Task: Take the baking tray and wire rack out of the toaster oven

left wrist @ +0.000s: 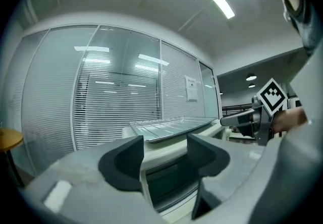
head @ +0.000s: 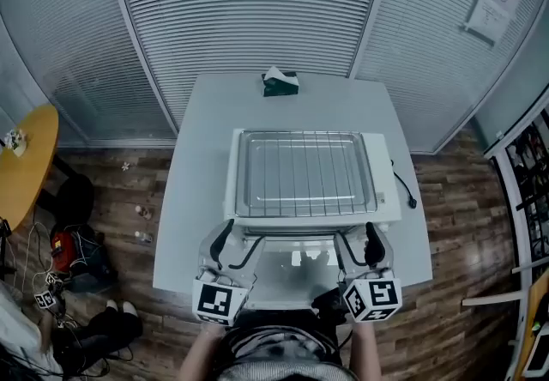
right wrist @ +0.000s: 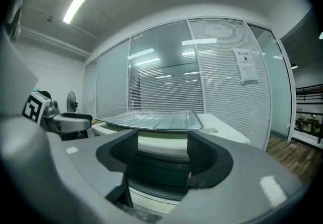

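Observation:
On top of the white toaster oven (head: 386,190) lies the silver baking tray (head: 250,199) with the wire rack (head: 300,169) in it. They also show in the left gripper view, tray (left wrist: 166,128), and in the right gripper view, tray (right wrist: 151,120). The oven's glass door (head: 296,272) hangs open toward me. My left gripper (head: 225,246) (left wrist: 164,152) is at the door's left corner, and my right gripper (head: 371,244) (right wrist: 162,147) is at its right corner. Both have their jaws apart, pointing at the oven front, with nothing gripped.
The oven stands on a white table (head: 197,199), near its front edge. A green tissue box (head: 280,83) sits at the table's far edge. A black power cord (head: 405,186) trails right of the oven. Blinds-covered glass walls stand behind, and a yellow round table (head: 26,165) is at the left.

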Available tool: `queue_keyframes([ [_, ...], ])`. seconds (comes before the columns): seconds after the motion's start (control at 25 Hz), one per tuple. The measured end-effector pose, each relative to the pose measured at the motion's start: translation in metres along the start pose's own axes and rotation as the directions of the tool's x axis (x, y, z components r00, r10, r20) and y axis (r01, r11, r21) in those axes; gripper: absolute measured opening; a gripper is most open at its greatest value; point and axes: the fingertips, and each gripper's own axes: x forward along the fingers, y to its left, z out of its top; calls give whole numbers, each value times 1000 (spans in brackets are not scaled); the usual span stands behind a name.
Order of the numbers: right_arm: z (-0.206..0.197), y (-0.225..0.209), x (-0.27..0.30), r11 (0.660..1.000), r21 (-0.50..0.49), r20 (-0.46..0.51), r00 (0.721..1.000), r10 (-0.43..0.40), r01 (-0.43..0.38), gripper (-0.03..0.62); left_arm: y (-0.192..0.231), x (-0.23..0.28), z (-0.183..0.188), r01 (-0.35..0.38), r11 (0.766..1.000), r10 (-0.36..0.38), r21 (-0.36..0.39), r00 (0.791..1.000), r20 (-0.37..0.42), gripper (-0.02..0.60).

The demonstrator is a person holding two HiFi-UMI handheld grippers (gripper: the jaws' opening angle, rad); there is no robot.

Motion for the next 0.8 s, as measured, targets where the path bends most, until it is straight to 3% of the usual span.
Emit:
queue_keyframes([
  [0.16, -10, 13, -4, 998, 38, -6, 999, 42, -41, 247, -16, -5, -9, 23, 1000, -23, -22, 1000, -15, 255],
  [0.28, -14, 30, -6, 991, 94, 1, 996, 93, -93, 202, -30, -6, -19, 69, 997, -68, 31, 997, -26, 205],
  [0.44, -20, 49, -9, 991, 27, -20, 991, 134, -133, 150, -56, -4, -24, 139, 989, -140, -40, 990, -22, 99],
  [0.52, -19, 58, -12, 988, -2, -21, 988, 152, -152, 147, -68, -4, -24, 165, 986, -165, -34, 986, -19, 77],
  [0.72, -12, 69, -24, 984, -7, 6, 984, 177, -177, 67, -92, -6, -15, 208, 978, -208, -28, 978, -4, 23],
  [0.8, -9, 70, -31, 982, 9, 24, 982, 187, -188, 31, -101, -7, -11, 216, 975, -216, -58, 976, -3, 5],
])
